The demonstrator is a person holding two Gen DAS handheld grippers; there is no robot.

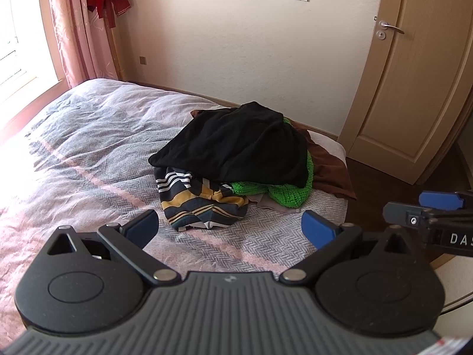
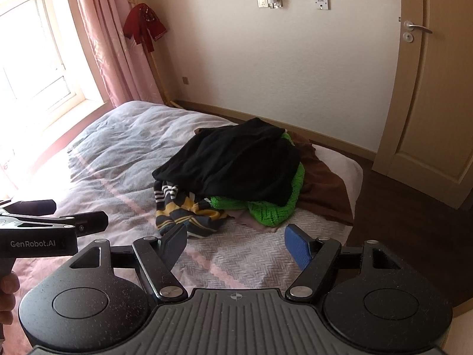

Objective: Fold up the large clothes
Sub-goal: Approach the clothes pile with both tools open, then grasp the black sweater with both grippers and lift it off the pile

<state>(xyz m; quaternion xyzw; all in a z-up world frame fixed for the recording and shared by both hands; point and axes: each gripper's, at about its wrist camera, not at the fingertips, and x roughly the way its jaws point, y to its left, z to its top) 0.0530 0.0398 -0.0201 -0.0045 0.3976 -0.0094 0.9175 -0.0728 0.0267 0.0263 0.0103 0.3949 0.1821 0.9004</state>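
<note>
A heap of clothes lies on the bed's right half: a black garment [image 1: 239, 142] [image 2: 233, 162] on top, a striped navy-and-yellow one [image 1: 195, 201] [image 2: 183, 210] under its near edge, a green knit [image 1: 283, 192] [image 2: 272, 207] and a brown cloth [image 1: 328, 168] [image 2: 322, 186] to the right. My left gripper [image 1: 230, 230] hovers open just short of the striped garment, holding nothing. My right gripper [image 2: 236, 242] is open too, empty, a little nearer than the pile. Each gripper shows at the edge of the other's view.
The bed [image 1: 88, 148] carries a grey-and-pink quilt, with bare quilt to the left of the heap. A pink curtain [image 1: 77, 29] and bright window stand at the left, a closed door [image 1: 414, 88] at the right. Dark floor [image 1: 384, 183] lies beyond the bed's right edge. A hand [image 2: 7, 295] holds the left gripper's handle.
</note>
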